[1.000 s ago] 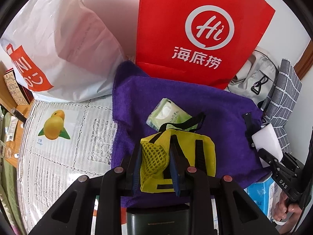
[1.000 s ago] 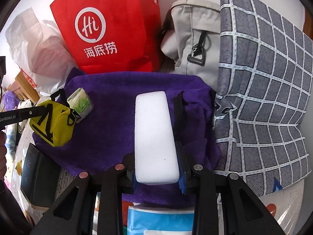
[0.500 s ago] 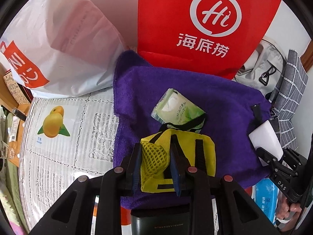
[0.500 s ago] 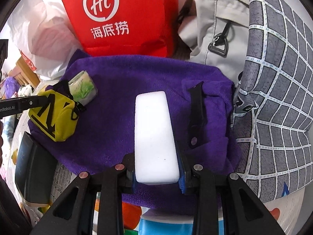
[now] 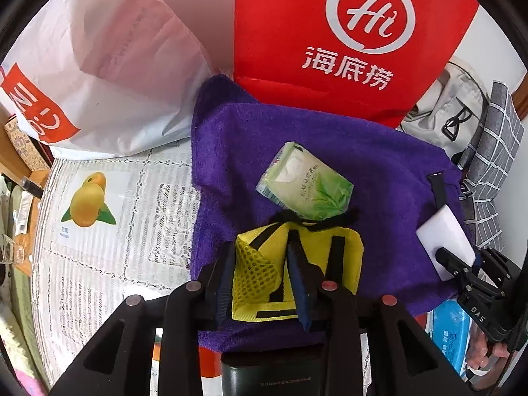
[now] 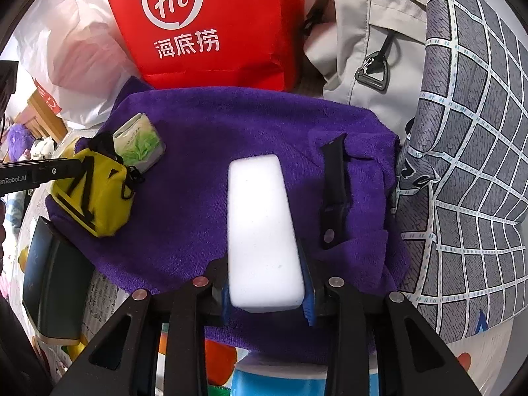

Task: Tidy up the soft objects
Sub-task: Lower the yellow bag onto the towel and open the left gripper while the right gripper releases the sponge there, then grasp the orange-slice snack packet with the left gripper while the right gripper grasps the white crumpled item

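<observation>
A purple towel (image 5: 379, 171) is spread over the middle, also seen in the right wrist view (image 6: 198, 132). On its near left part rests a yellow pouch (image 5: 343, 250) with black straps. My left gripper (image 5: 259, 264) grips the pouch's mesh side, jaws opening, pads still touching it. A green tissue pack (image 5: 305, 184) lies just beyond the pouch. My right gripper (image 6: 265, 283) holds a white sponge (image 6: 260, 224) lying lengthwise on the towel, jaws opening, pads still against its sides. A black strap (image 6: 333, 198) lies right of the sponge.
A red paper bag (image 5: 330, 33) and a white plastic bag (image 5: 115, 66) stand behind the towel. A grey backpack (image 6: 363, 49) and a checked cushion (image 6: 462, 165) crowd the right. A black box (image 6: 52, 280) sits near left, a blue packet (image 5: 448, 330) near right.
The right gripper sank with the sponge towards the towel, and the black strap now shows clear of it. More of the tissue pack shows beyond the pouch. Both pairs of jaws stand slightly wider.
</observation>
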